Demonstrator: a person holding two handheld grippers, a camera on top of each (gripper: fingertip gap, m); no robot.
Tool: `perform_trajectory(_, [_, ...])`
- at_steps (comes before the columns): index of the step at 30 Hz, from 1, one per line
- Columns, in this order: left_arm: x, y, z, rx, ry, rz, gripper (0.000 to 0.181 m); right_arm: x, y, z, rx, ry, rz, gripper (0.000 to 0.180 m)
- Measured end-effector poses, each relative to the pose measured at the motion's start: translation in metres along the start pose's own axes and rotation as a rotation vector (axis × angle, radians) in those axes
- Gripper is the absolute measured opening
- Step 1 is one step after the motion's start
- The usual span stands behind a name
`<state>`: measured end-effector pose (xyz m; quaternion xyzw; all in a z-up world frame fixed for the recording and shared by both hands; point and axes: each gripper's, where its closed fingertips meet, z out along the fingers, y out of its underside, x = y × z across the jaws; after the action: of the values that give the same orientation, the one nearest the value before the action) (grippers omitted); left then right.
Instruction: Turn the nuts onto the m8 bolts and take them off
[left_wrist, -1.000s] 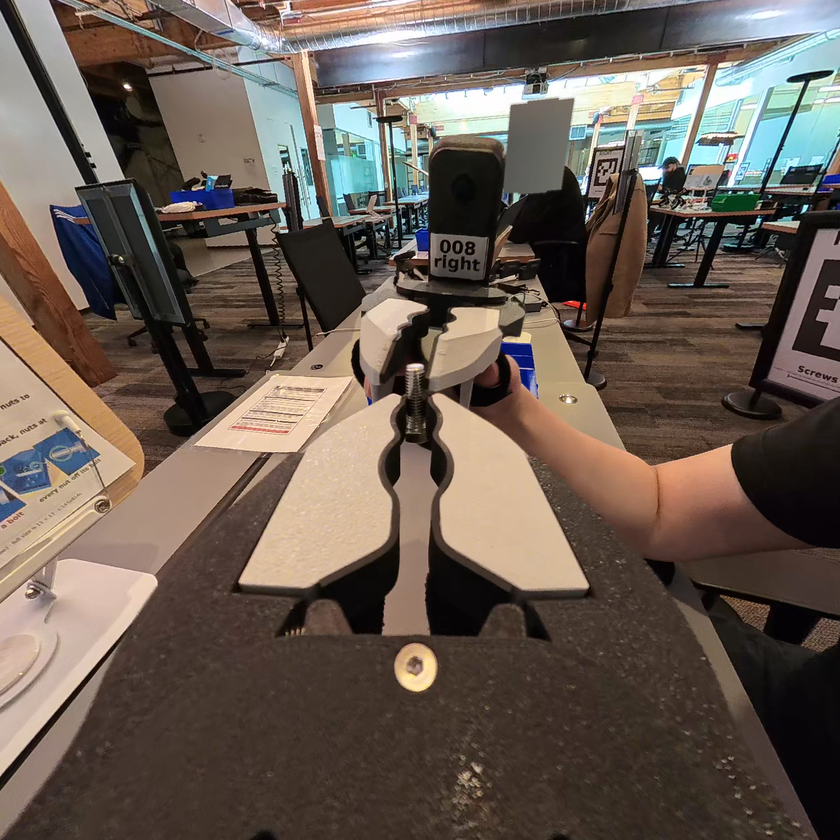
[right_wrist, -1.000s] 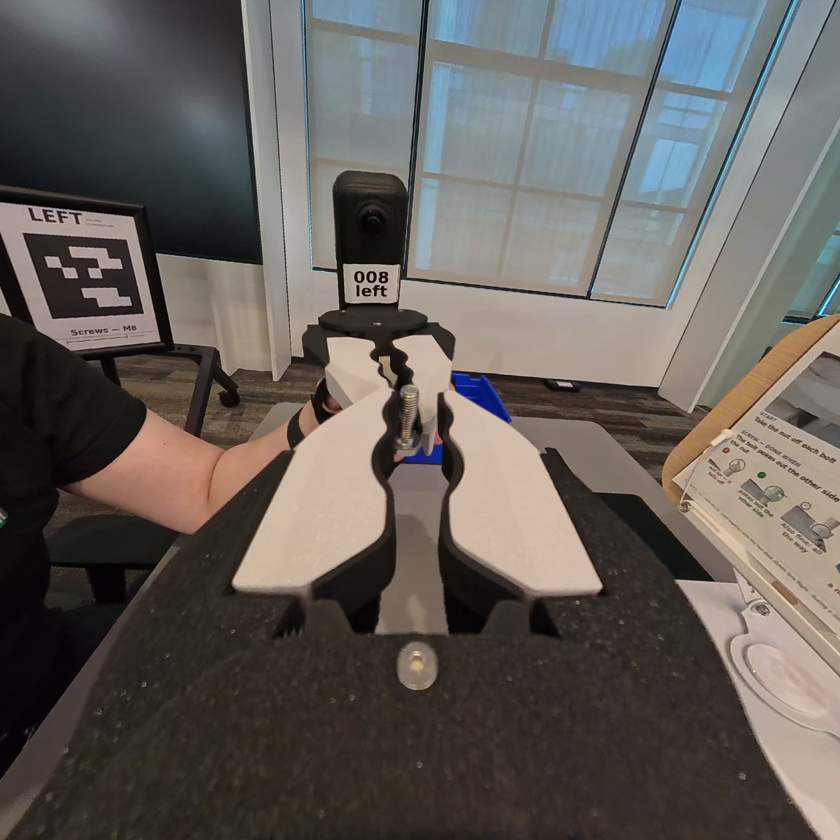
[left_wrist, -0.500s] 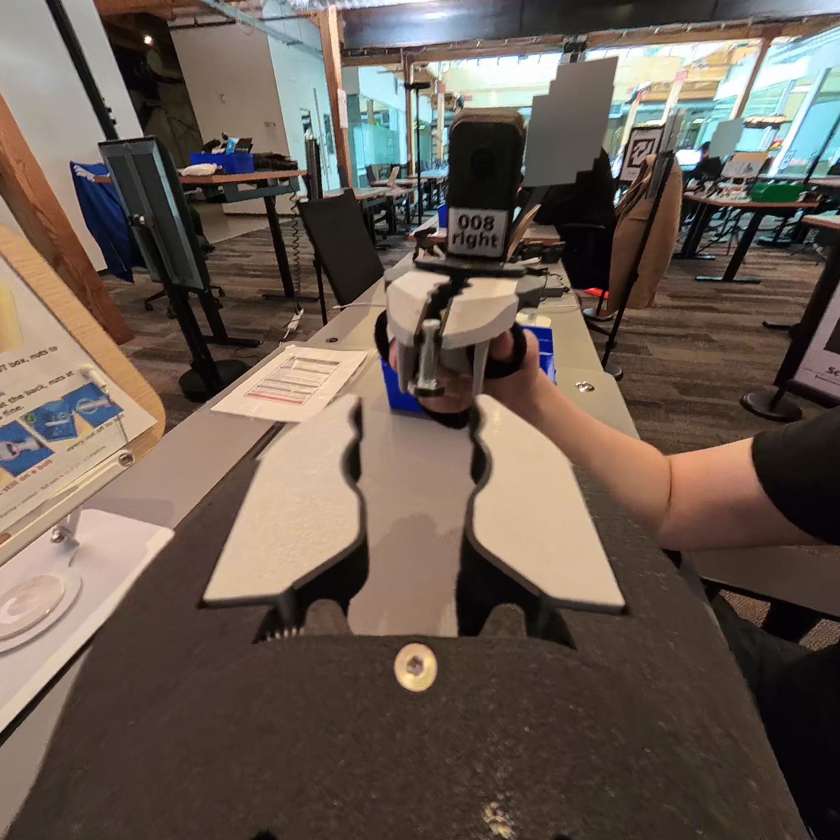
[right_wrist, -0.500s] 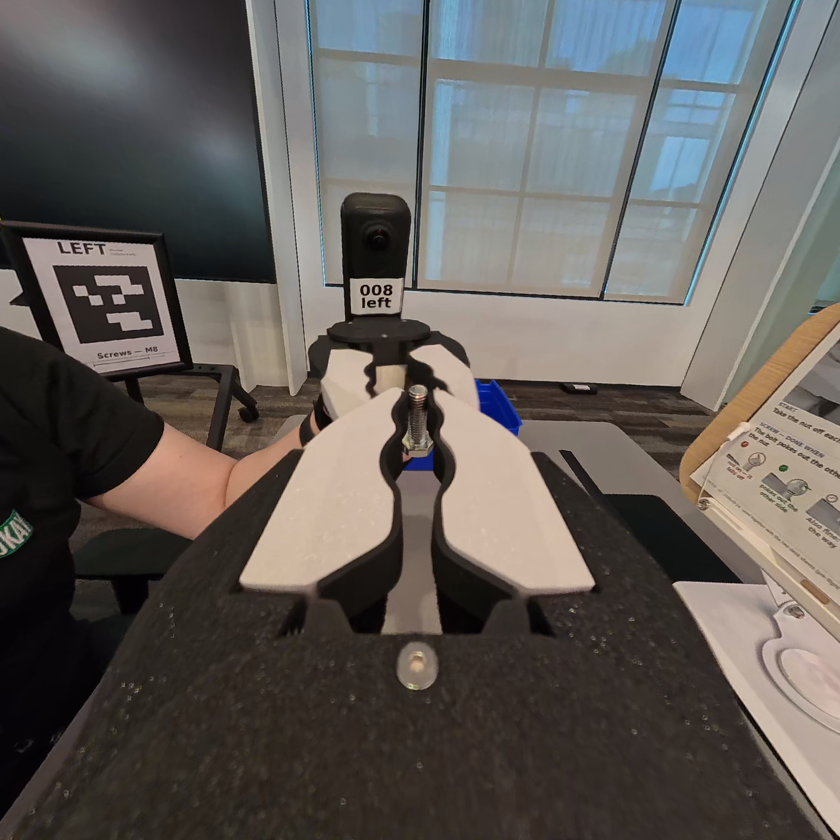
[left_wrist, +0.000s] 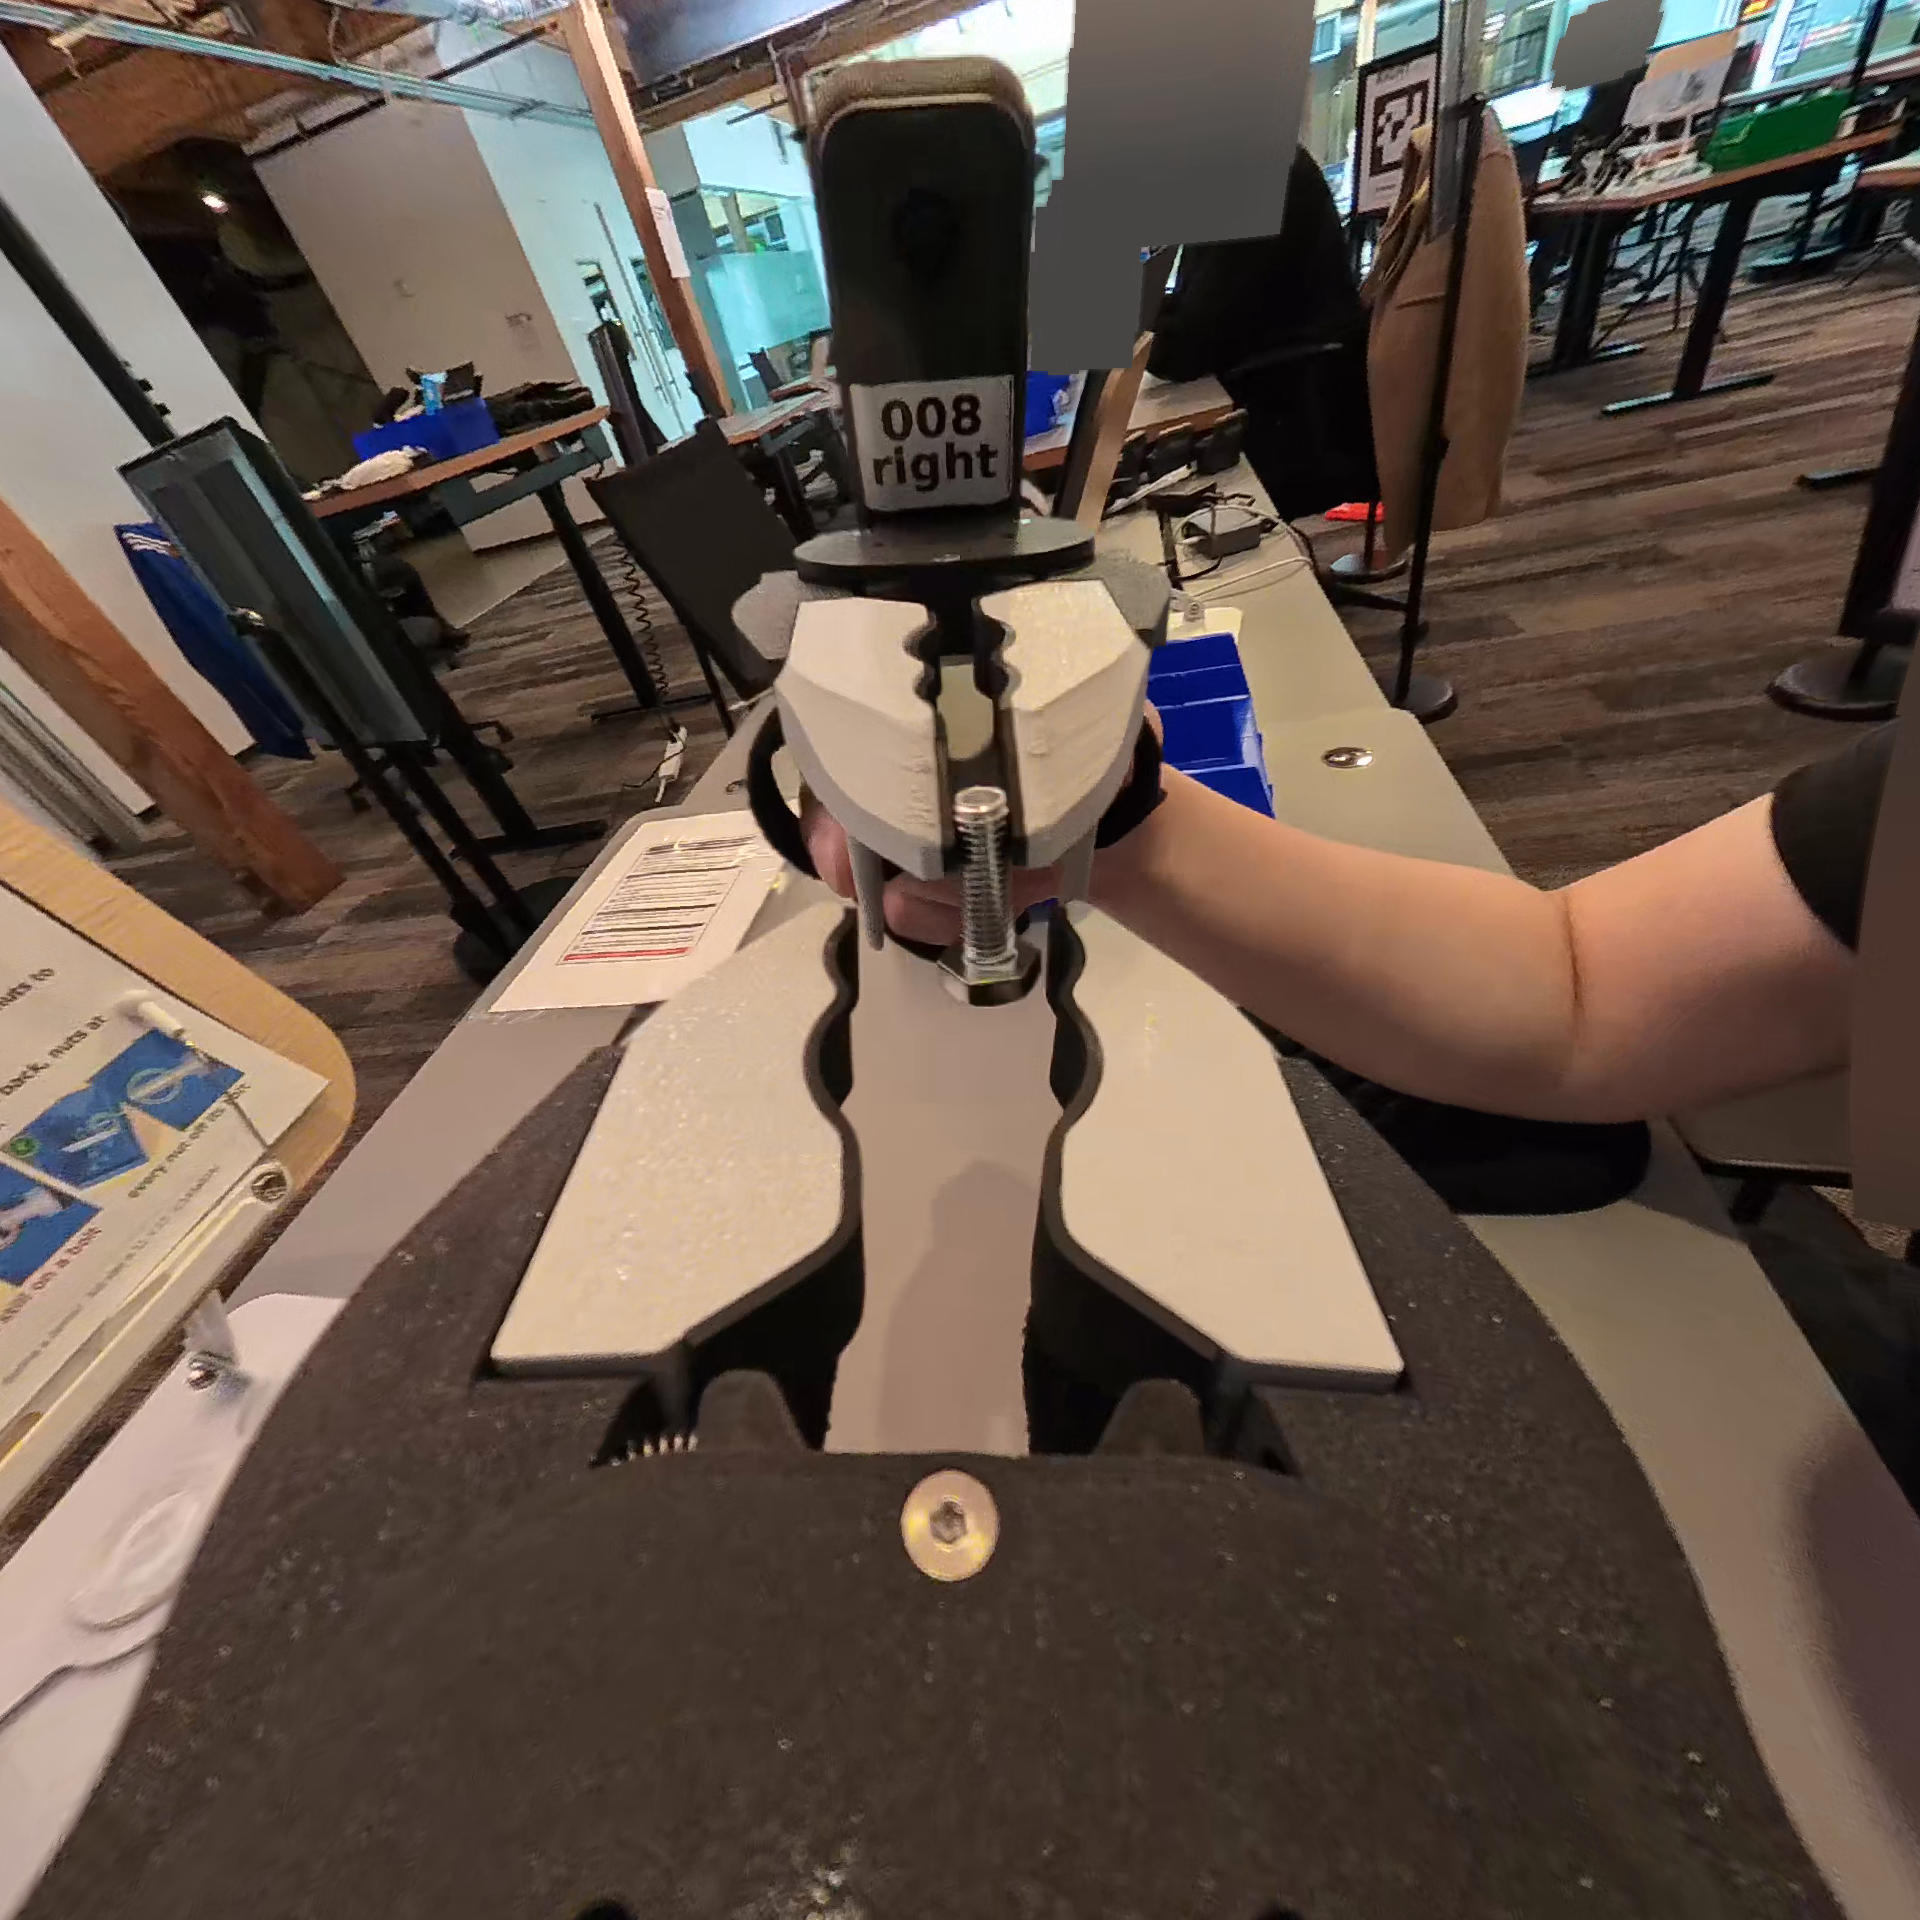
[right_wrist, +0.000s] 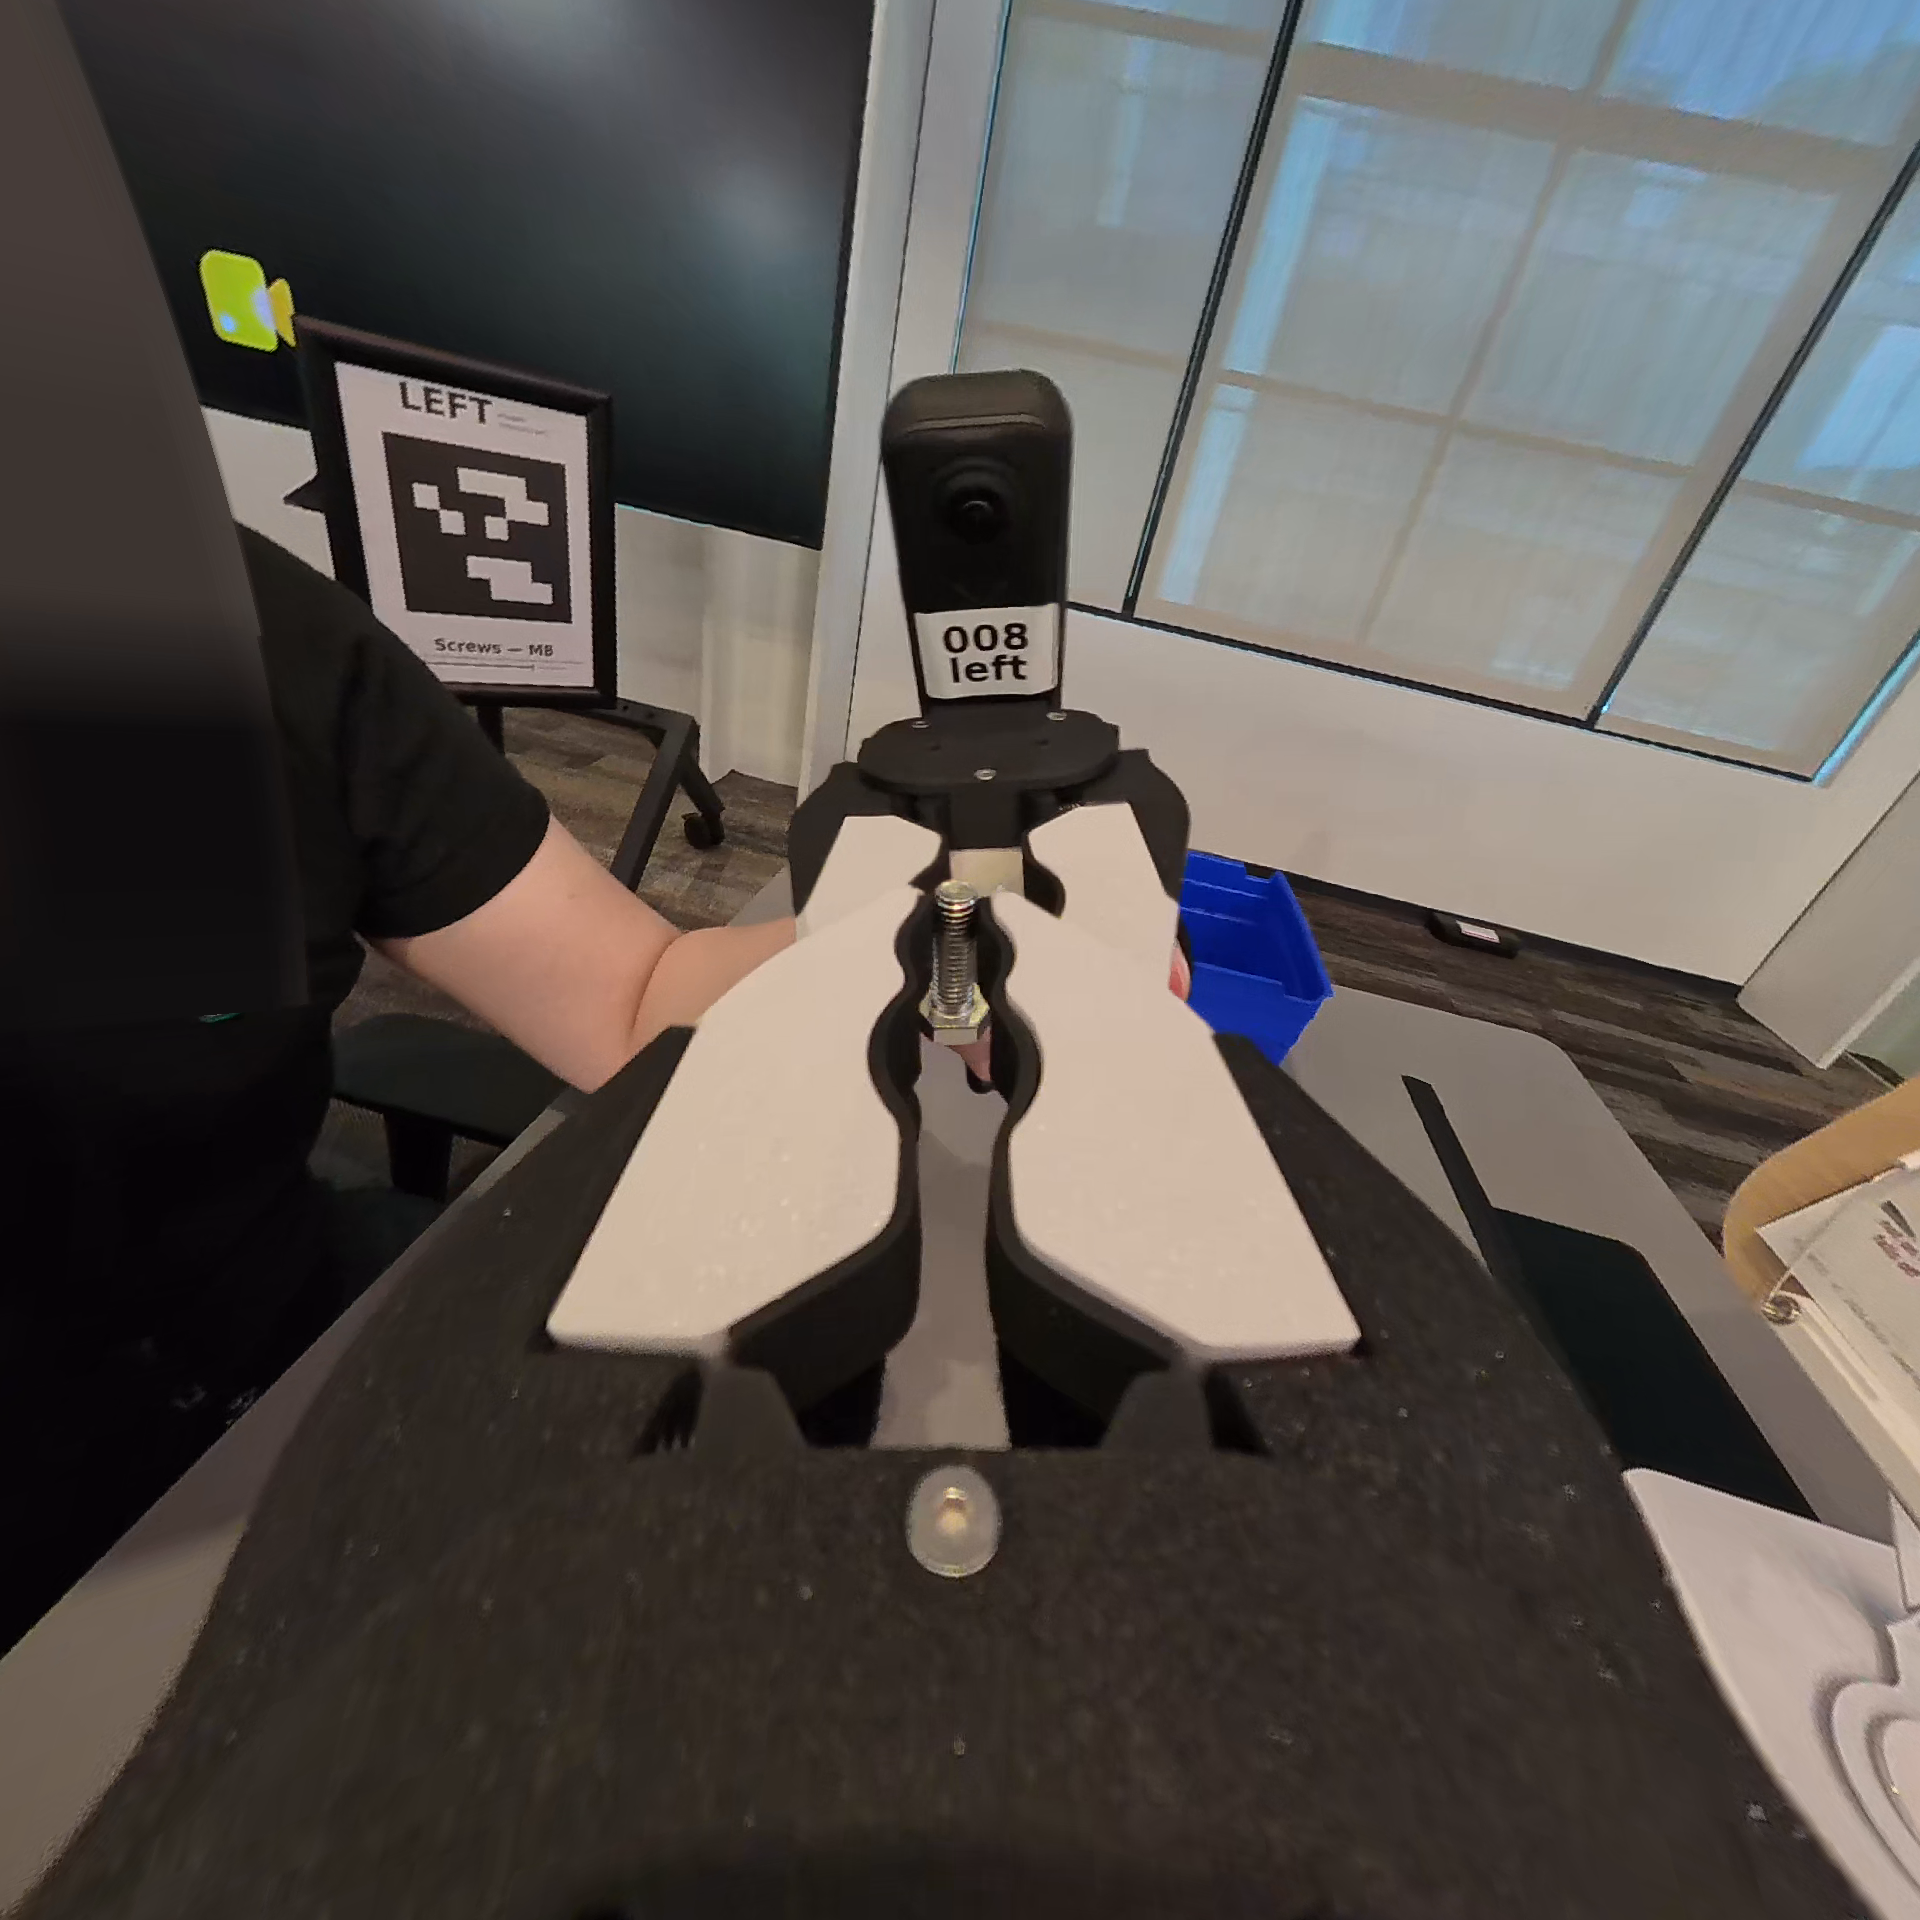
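A silver threaded bolt (right_wrist: 951, 966) stands upright between the fingertips of my right gripper (right_wrist: 951, 920), which is shut on its shank. A hex piece sits at the bolt's lower end; I cannot tell whether it is the head or a nut. My left gripper (left_wrist: 951, 935) faces the right one with its fingers spread open and empty. In the left wrist view the bolt (left_wrist: 982, 894) hangs from the right gripper (left_wrist: 971, 821), and its hex end sits between my open left fingertips without touching them.
Blue bins (left_wrist: 1205, 707) stand on the grey table (left_wrist: 1403, 790) behind the right gripper. A printed sheet (left_wrist: 655, 914) lies on the left of the table. A wooden instruction board (left_wrist: 135, 1122) stands nearby. The person's forearm (left_wrist: 1455, 987) crosses from the right. My left and right fingertips are right by each other.
My left gripper let go of the bolt, opened wide and drew back, then came close again. The right gripper closed tighter and now holds the bolt alone.
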<state>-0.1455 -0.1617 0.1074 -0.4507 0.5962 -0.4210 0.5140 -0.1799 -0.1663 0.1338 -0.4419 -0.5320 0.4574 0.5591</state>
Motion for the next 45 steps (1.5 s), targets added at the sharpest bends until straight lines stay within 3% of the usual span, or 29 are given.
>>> perform_trajectory(9, [0.011, 0.0, 0.003, 0.013, 0.085, -0.031, 0.017, -0.004, 0.002, 0.001, -0.018, -0.007, -0.057, 0.007])
perform_trajectory(31, [0.014, 0.005, 0.008, -0.02, 0.072, 0.024, 0.012, -0.01, 0.002, -0.002, -0.014, -0.055, -0.05, 0.008])
perform_trajectory(34, [0.009, 0.008, 0.007, -0.035, 0.046, 0.036, 0.012, -0.004, -0.004, -0.004, 0.008, -0.008, -0.035, 0.033])
perform_trajectory(37, [-0.008, 0.014, 0.001, -0.067, -0.02, 0.054, 0.012, -0.002, -0.011, -0.019, -0.014, 0.067, -0.079, 0.034])
perform_trajectory(40, [-0.041, 0.024, -0.02, -0.112, -0.146, 0.043, 0.012, 0.021, 0.002, -0.042, -0.152, 0.258, -0.025, 0.027])
perform_trajectory(45, [-0.103, 0.042, -0.076, -0.158, -0.396, -0.059, 0.012, 0.048, 0.09, -0.063, -0.713, 0.483, 0.14, 0.027])
